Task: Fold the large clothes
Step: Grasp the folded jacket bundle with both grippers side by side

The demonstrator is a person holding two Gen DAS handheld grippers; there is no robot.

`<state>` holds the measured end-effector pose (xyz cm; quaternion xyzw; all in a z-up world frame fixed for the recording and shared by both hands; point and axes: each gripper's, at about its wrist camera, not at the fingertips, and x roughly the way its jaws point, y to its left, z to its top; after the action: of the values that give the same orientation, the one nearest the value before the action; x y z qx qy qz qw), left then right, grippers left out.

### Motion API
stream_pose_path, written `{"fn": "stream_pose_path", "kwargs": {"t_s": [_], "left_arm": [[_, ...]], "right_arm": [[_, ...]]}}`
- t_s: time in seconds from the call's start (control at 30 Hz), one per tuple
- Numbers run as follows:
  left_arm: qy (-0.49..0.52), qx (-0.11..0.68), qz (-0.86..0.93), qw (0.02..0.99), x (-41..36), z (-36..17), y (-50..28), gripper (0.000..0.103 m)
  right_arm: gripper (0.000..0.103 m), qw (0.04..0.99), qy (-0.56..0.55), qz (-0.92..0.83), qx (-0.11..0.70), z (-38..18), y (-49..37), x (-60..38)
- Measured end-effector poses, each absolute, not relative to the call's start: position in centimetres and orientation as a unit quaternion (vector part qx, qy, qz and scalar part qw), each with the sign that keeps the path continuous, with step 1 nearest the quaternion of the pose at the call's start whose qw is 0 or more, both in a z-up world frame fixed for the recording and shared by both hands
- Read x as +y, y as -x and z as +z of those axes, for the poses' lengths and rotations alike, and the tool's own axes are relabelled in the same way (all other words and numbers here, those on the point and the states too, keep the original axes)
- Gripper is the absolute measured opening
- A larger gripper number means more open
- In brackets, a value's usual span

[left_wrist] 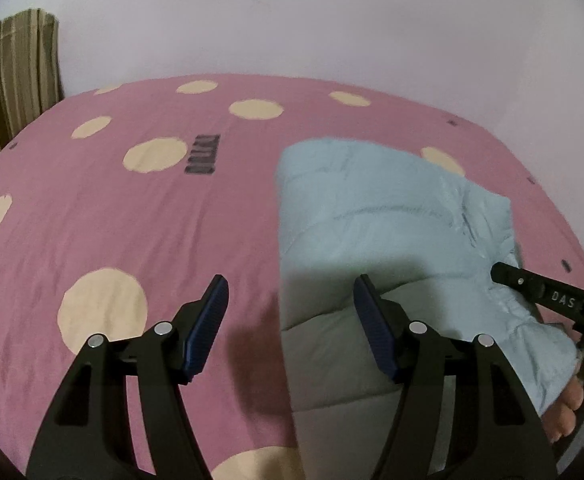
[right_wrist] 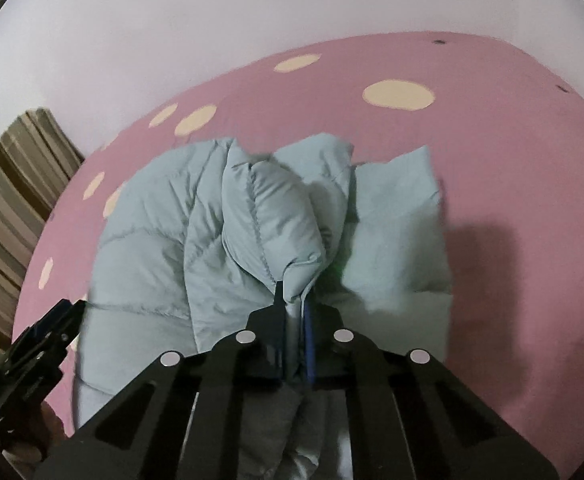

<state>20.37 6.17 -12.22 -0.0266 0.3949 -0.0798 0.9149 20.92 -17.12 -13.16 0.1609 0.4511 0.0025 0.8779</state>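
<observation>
Right gripper [right_wrist: 294, 308] is pinching a quilted fold of the pale-blue puffer jacket [right_wrist: 219, 240] lying on the pink dotted bedsheet [right_wrist: 512, 160], anchoring it; left gripper [left_wrist: 287, 320] is hovering wide open straddling the jacket's near-left edge, likely readying a second grip.

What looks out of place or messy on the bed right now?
Nothing is spilled or damaged. The puffy blue jacket lies bunched rather than flat on the pink spotted bedcover, with one part pulled up into a ridge where the right gripper pinches it. The left gripper is open over the jacket's edge.
</observation>
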Motion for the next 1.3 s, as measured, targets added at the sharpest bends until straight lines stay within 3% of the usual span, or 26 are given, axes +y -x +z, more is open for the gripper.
{"fn": "stream_pose_path", "kwargs": {"t_s": [0.23, 0.6, 1.3], "left_arm": [[-0.046, 0.415, -0.086, 0.905, 1.9, -13.8, -20.9, 0.065], [-0.046, 0.469, -0.096, 0.877, 0.4, -17.8, -23.3, 0.067], [-0.073, 0.449, -0.087, 0.886, -0.2, -18.3, -22.6, 0.066]], "right_arm": [[0.007, 0.879, -0.141, -0.034, 0.454, -14.0, -19.2, -19.4], [0.008, 0.865, -0.144, -0.033, 0.48, -18.7, -20.3, -20.8], [0.011, 0.872, -0.14, -0.049, 0.467, -18.4, -19.6, -20.6]]}}
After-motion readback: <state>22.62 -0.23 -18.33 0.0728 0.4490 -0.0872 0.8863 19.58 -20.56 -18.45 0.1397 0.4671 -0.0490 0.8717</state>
